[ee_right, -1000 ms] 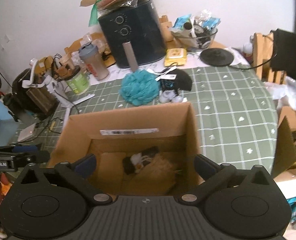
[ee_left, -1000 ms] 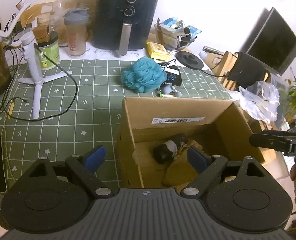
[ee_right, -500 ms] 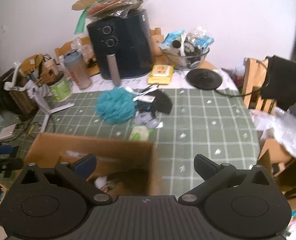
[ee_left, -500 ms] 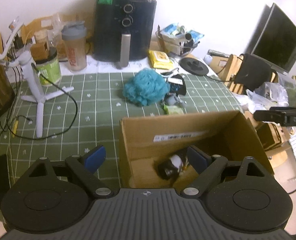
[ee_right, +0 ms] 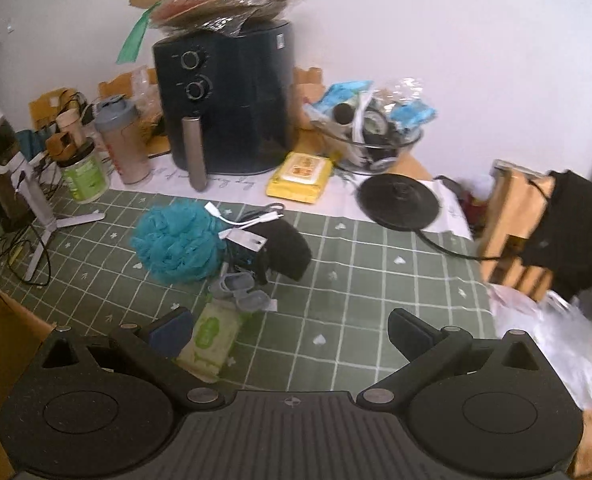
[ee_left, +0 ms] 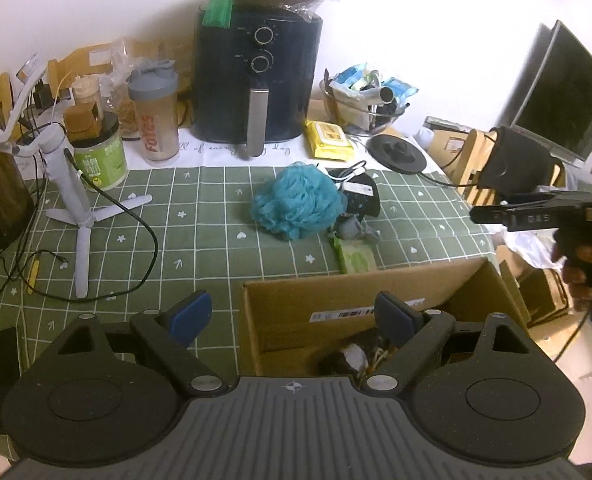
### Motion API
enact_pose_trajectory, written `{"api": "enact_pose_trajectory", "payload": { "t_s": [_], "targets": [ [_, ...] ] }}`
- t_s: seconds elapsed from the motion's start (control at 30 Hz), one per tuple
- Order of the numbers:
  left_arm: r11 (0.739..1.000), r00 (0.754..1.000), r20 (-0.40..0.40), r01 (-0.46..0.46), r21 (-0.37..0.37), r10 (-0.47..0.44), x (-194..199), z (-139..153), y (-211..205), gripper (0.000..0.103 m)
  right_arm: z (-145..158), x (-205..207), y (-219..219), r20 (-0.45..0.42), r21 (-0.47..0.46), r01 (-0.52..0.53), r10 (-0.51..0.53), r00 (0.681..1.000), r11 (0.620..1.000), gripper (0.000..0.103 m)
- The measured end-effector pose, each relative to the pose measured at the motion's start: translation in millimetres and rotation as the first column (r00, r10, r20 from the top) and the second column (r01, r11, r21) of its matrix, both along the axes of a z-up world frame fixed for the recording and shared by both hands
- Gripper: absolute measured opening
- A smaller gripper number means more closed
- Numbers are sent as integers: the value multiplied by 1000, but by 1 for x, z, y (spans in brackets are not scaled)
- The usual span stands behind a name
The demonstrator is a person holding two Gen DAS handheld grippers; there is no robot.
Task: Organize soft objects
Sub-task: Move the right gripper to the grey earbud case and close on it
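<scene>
Since a second ago, my right gripper (ee_right: pixel 290 326) has swung off the open brown cardboard box (ee_left: pixel 359 300), which then filled its view and now shows only as a corner at the left edge, and it looks down on the green checked tablecloth (ee_right: pixel 375 280). My left gripper (ee_left: pixel 292 312) has drifted a little, so the box sits lower in its view, its right finger over the box's opening and its left finger over the cloth.

Both pairs of jaws stand wide apart with nothing between the pads.

On the cloth beyond the box lies a fluffy teal mesh bath sponge (ee_right: pixel 178 242), touching a black fabric item with a white tag (ee_right: pixel 284 248) on its right. Just in front of them sit a pair of small grey baby shoes (ee_right: pixel 238 290) and a pale green packet of wipes (ee_right: pixel 210 334), the packet partly behind my right gripper's left finger.

Inside the box I can see a dark rolled bundle with a white patch (ee_left: pixel 345 358); what it is I cannot tell.

At the back stands a black air fryer (ee_right: pixel 226 100).
</scene>
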State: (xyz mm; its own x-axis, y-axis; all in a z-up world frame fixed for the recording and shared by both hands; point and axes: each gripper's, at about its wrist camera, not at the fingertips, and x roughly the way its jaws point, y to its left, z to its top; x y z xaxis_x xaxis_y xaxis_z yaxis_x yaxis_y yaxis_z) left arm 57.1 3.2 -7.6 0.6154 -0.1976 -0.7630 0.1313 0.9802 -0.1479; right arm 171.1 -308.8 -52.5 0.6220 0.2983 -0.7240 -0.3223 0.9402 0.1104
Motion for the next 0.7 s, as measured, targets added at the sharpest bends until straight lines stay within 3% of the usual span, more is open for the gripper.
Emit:
{"api": "enact_pose_trajectory", "payload": {
  "t_s": [0.37, 0.7],
  "targets": [
    [999, 999, -19, -40, -33, 39, 2, 0, 1, 90, -35, 47, 17, -44, 61, -249, 252, 967, 967, 103],
    [995, 995, -60, -88, -55, 85, 6, -4, 3, 90, -69, 78, 38, -113, 138, -329, 345, 932, 934, 103]
  ]
}}
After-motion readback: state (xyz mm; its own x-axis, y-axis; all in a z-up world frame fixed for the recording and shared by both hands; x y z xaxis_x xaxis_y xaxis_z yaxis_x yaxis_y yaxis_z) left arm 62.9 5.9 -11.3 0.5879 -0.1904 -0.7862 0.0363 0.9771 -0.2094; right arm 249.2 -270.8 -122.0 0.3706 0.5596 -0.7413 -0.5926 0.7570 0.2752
